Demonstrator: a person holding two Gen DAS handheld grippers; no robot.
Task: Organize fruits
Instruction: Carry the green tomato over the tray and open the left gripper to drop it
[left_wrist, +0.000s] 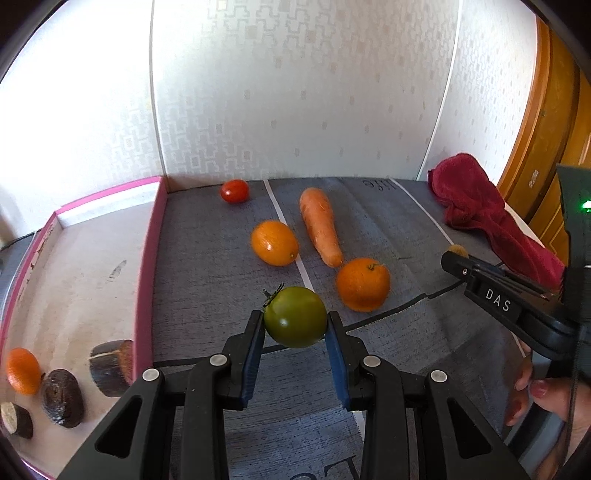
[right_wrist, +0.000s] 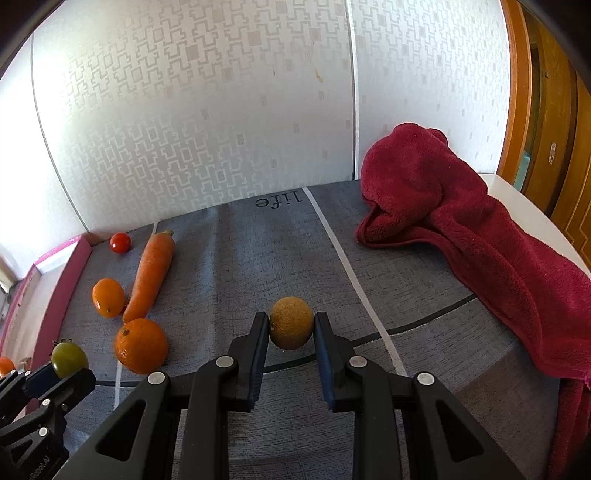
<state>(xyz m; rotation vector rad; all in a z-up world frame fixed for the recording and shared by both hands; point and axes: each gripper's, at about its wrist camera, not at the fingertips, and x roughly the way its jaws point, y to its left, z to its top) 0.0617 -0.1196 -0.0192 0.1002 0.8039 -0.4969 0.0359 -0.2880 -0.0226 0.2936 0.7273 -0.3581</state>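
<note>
My left gripper (left_wrist: 295, 326) is shut on a green tomato (left_wrist: 295, 317) and holds it above the grey mat; it also shows in the right wrist view (right_wrist: 69, 356). My right gripper (right_wrist: 291, 325) is shut on a small brown round fruit (right_wrist: 291, 323); its tip shows in the left wrist view (left_wrist: 458, 253). On the mat lie a carrot (left_wrist: 320, 226), two oranges (left_wrist: 274, 242) (left_wrist: 363, 284) and a red cherry tomato (left_wrist: 234, 191). A pink-edged box (left_wrist: 146, 258) at the left holds an orange (left_wrist: 23, 370) and dark cut pieces (left_wrist: 62, 397).
A crumpled red towel (right_wrist: 461, 229) lies on the right side of the mat. A patterned wall stands close behind the table. A wooden door (right_wrist: 550, 110) is at the far right. The table edge runs beside the towel.
</note>
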